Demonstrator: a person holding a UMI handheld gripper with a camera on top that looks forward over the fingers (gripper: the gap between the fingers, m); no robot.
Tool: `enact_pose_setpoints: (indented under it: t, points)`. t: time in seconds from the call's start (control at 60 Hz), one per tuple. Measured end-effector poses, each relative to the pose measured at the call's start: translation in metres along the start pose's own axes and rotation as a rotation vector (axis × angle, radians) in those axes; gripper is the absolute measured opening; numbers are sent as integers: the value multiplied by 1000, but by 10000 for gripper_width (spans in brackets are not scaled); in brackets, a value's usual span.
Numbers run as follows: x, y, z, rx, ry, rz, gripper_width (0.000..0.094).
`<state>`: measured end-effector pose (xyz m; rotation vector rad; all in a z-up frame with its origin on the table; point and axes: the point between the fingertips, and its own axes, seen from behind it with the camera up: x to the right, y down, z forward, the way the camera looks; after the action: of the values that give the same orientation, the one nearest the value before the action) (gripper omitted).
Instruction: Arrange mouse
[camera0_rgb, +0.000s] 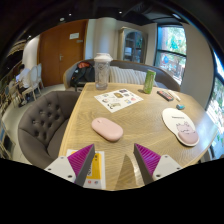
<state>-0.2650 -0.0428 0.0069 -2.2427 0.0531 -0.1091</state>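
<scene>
Fingers (113, 160) stood wide apart, empty, above the table (135, 130); pink mouse (107, 128) just ahead — light, hard, probably slippery, best pinched across its sides.

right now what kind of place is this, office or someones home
Probably an office lounge or meeting corner. A round wooden table carries a pink mouse, a mouse pad and a printed sheet, with a tufted grey armchair beside it and large windows behind. The gripper is open.
</scene>
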Motion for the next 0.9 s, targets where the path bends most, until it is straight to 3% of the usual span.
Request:
enact_pose_setpoints:
  t: [0.217, 0.617, 0.667, 0.733, 0.9]
  points:
    - [9, -10, 45, 43, -43, 14, 805]
    - [-5, -48, 96, 24, -129, -1, 754]
    - [-7, -51, 100, 30, -139, -6, 697]
    - [-8, -55, 105, 48, -137, -11, 517]
    - [-11, -50, 102, 21, -113, -14, 464]
